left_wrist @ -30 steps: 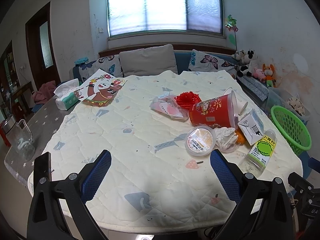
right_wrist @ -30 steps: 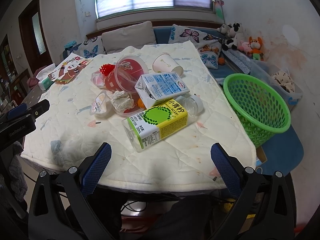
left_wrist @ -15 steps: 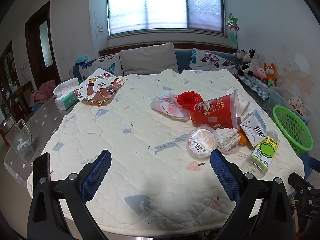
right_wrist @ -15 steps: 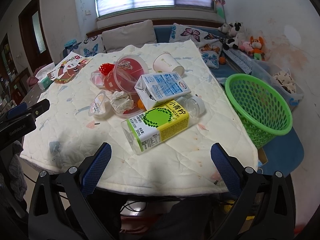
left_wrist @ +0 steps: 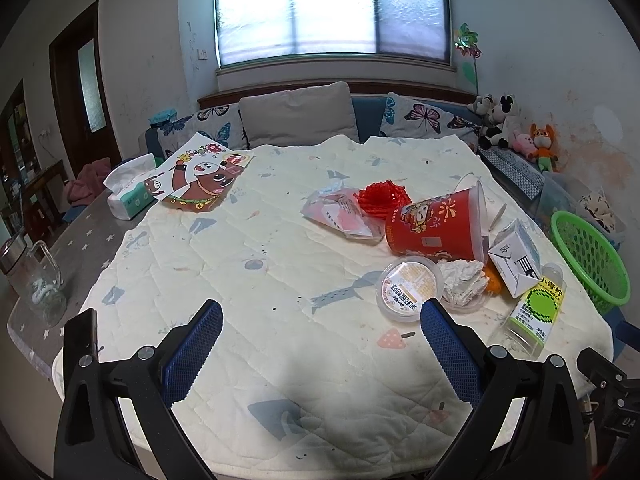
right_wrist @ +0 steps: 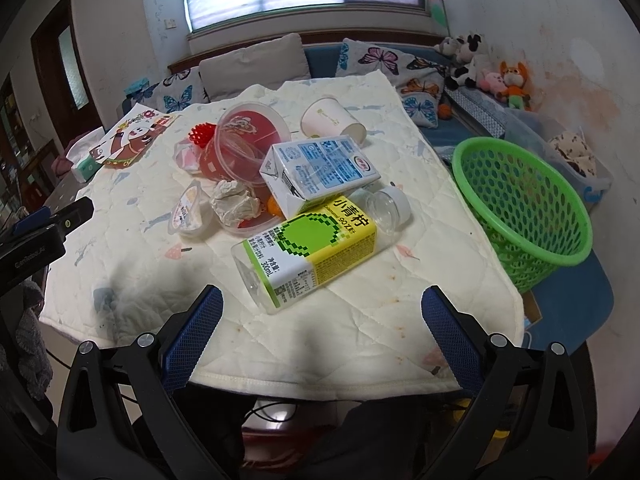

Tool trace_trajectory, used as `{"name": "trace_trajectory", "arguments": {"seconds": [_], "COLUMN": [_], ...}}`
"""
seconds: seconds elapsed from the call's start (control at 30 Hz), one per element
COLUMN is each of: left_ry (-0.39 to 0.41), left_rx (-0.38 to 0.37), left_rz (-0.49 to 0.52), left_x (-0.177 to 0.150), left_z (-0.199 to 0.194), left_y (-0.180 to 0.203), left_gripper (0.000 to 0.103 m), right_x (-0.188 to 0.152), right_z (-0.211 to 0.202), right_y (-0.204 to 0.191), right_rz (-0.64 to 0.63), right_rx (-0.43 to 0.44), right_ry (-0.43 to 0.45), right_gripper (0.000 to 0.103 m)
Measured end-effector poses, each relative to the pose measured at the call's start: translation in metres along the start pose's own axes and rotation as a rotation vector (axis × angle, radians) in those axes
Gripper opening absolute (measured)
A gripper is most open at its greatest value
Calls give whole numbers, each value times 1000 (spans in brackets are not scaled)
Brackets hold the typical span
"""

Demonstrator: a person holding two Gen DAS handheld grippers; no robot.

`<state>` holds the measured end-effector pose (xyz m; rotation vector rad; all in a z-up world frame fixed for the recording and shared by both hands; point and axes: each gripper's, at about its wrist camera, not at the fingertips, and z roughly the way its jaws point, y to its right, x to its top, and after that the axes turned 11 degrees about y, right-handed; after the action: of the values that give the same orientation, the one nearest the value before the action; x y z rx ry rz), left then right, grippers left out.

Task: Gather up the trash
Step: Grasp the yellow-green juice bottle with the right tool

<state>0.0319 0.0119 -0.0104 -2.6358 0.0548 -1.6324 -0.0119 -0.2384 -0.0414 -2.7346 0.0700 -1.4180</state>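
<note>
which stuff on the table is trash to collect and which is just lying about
Job: bottle, milk carton, paper cup, red tub, crumpled tissue, sealed cup, wrapper, red mesh, green basket.

Lying about: tissue box, cartoon card, glass jar, plush toys.

Green basket [right_wrist: 524,208], yellow-green labelled bottle [right_wrist: 316,252], red cup [left_wrist: 434,226], blue-white carton [right_wrist: 320,170].

Daylight pours through the far window [left_wrist: 332,12], blown out white, as my tongs cast soft shadows on the near quilt [right_wrist: 132,288]. Fisheye curvature bends walls and darkens every corner; the centre stays sharp.
</note>
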Motion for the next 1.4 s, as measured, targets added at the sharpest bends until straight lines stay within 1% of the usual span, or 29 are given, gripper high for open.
{"name": "trace_trajectory", "arguments": {"seconds": [0.23, 0.43, 0.6, 0.87, 0.97, 1.07, 1.2, 1.23, 1.4], "left_ry": [-8, -21, -24, -25, -28, -35, -42, -45, -53], "left_rx": [-10, -29, -42, -61, -71, -83, -92, -93, -100], "left_rz": [-6, -12, -17, -26, -34, -43, -54, -58, -66], "left_x": [1, 2, 4, 6, 5, 4, 2, 1, -1], "left_z": [7, 17, 26, 36, 41, 46, 52, 54, 60], "left_y": [-1, -4, -9, -19, -23, -26, -30, -31, -34], "left_gripper": [96, 96, 96, 96, 96, 96, 96, 96, 96], "right_x": [0, 7, 16, 32, 35, 36, 37, 36, 36], "right_z": [17, 32, 50, 87, 102, 112, 121, 123, 118], "right_y": [8, 10, 9, 17, 23, 26, 26, 26, 30], "right_rz": [53, 125, 167, 296, 337, 370, 341, 333, 296], "right_rx": [7, 35, 31, 14, -17, -13, -48, -56, -57], "right_ry": [-55, -95, -136, -232, -279, -315, -354, -361, -379], "right_gripper": [98, 98, 98, 97, 95, 92, 91, 88, 88]}}
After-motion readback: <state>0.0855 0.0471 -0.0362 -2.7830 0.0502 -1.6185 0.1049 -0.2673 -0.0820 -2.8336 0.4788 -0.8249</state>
